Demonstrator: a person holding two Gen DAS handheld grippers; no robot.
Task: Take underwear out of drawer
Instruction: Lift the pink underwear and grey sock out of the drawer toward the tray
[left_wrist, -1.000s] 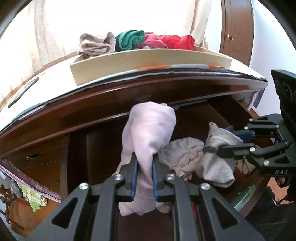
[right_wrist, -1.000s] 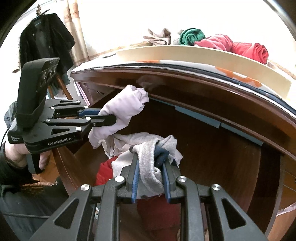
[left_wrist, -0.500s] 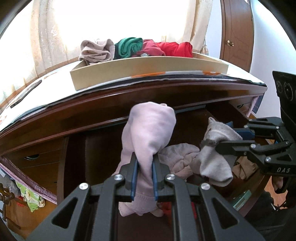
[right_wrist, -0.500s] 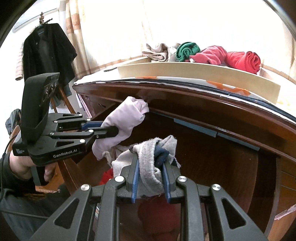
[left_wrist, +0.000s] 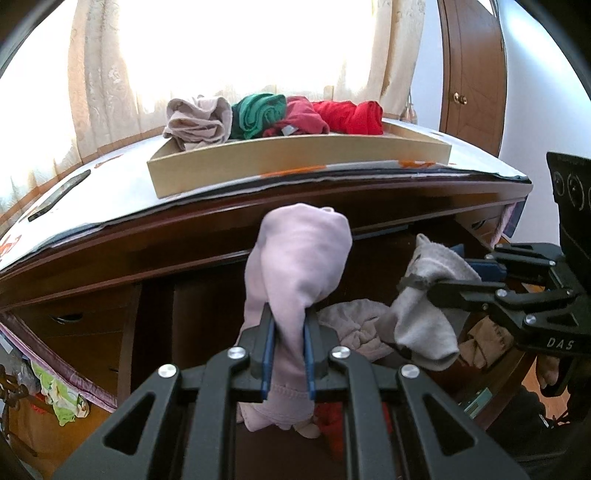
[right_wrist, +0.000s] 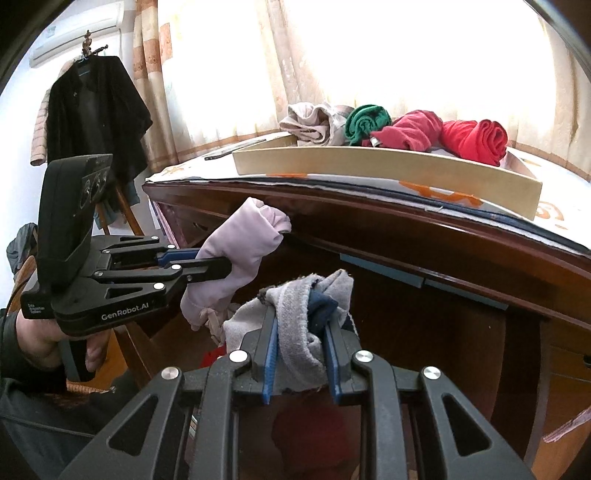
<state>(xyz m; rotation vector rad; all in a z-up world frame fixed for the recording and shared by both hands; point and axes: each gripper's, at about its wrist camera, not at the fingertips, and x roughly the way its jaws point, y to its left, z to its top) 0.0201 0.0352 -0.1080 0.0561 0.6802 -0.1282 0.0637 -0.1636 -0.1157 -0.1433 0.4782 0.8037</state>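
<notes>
My left gripper (left_wrist: 288, 339) is shut on a pale pink piece of underwear (left_wrist: 299, 266), held upright above the open dark wooden drawer (left_wrist: 155, 325). It also shows in the right wrist view (right_wrist: 243, 258), with the left gripper (right_wrist: 218, 267) on its left. My right gripper (right_wrist: 301, 343) is shut on a grey piece of underwear with a navy part (right_wrist: 295, 317), lifted over the drawer. The grey piece (left_wrist: 424, 317) hangs from the right gripper (left_wrist: 410, 286) at the right of the left wrist view. More crumpled clothes (left_wrist: 351, 325) lie in the drawer below.
A shallow cardboard tray (left_wrist: 295, 162) stands on the dresser top with beige, green, dark red and red rolled garments (left_wrist: 273, 114). A phone (left_wrist: 59, 199) lies on the top at left. A dark coat (right_wrist: 92, 110) hangs at far left. A door (left_wrist: 472, 74) is at back right.
Both grippers have risen with their garments, so the dresser top and tray sit lower in view. The grips are unchanged.
</notes>
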